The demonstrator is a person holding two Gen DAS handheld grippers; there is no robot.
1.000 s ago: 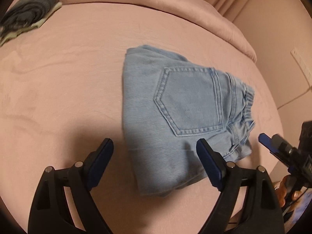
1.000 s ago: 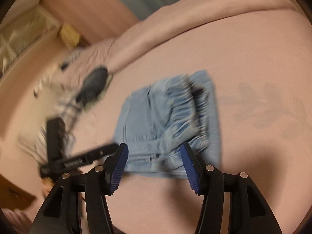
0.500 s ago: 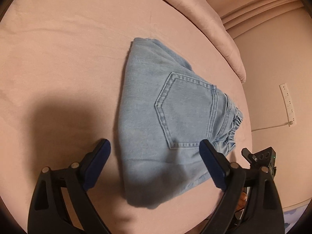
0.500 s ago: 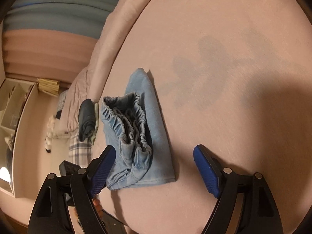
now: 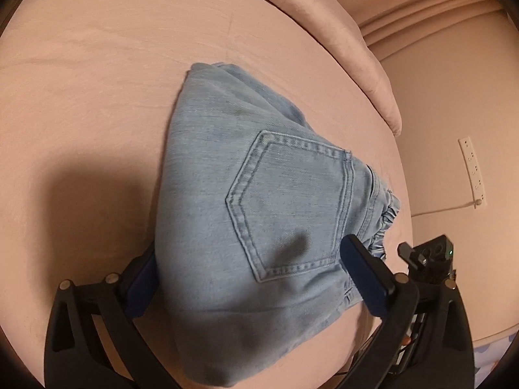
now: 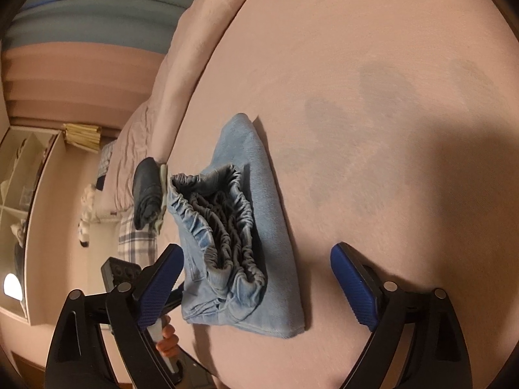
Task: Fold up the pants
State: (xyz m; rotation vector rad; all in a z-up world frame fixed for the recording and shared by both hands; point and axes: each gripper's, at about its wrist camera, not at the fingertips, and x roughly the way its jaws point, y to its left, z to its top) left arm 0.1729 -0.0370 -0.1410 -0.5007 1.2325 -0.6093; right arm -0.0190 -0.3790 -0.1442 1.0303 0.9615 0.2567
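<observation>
Light blue denim pants [image 5: 259, 214] lie folded into a compact bundle on the pink bed [image 5: 97, 81], back pocket up. My left gripper [image 5: 253, 278] is open, its jaws straddling the bundle's near end, one blue pad under the left edge and one at the right edge. In the right wrist view the pants [image 6: 240, 227] show their elastic waistband facing the camera. My right gripper [image 6: 259, 278] is open just in front of the waistband end, holding nothing.
A dark folded garment [image 6: 147, 194] lies on the bed beyond the pants. A pink duvet roll [image 5: 340, 32] runs along the far side. A power strip [image 5: 472, 168] hangs on the wall to the right. Shelving [image 6: 19, 194] stands past the bed.
My left gripper has moved forward so its open jaws now straddle the pants' near end. My right gripper swung round and came closer to the waistband side.
</observation>
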